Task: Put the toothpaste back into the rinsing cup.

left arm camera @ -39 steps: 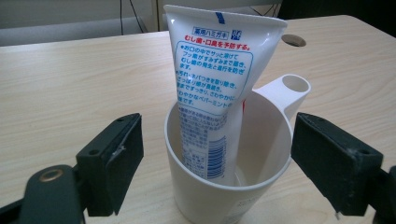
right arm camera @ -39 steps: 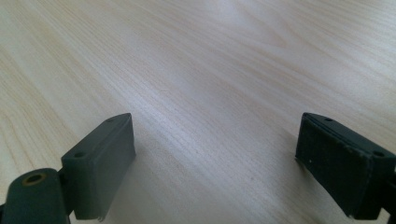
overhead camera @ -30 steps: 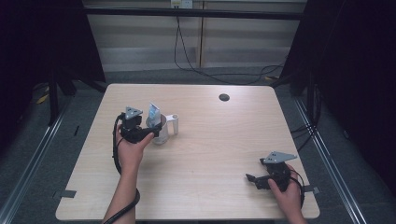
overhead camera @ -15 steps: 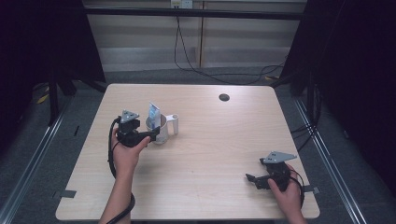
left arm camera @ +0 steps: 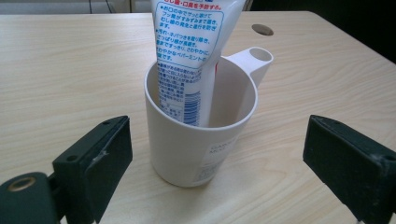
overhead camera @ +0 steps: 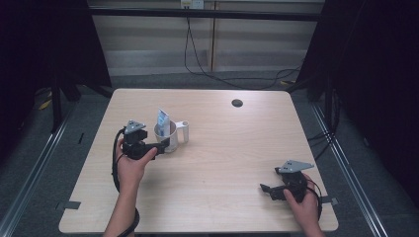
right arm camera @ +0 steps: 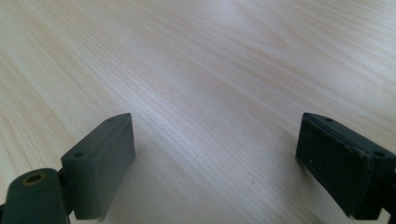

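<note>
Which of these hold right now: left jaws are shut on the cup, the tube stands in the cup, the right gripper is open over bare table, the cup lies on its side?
1. The left gripper is shut on the cup. False: its jaws stand open, one on each side, apart from it.
2. The tube stands in the cup. True.
3. The right gripper is open over bare table. True.
4. The cup lies on its side. False: it stands upright, handle away from the left gripper.
</note>
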The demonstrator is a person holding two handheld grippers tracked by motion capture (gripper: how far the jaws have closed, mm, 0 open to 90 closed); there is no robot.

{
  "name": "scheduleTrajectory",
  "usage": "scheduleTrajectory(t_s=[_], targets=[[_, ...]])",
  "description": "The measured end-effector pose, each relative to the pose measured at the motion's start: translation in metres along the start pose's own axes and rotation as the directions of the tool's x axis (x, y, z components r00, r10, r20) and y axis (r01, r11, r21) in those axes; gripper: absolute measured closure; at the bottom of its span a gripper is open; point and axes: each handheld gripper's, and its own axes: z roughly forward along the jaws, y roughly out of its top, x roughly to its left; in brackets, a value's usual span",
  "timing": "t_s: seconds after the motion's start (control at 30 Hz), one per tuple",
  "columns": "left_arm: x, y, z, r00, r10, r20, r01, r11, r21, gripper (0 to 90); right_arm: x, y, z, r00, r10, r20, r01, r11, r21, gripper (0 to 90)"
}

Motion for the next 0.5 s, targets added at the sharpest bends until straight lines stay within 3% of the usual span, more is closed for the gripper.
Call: scheduleTrajectory(t_s=[0.5], targets=[[-0.002,-0.017,-0.007,0.9978,0.040,0.053,-0.043,0.9982,0.043,4.8,0.000,0.000,0.000,1.0000,-0.002,0.000,0.002,1.000,-0.001,11.1]])
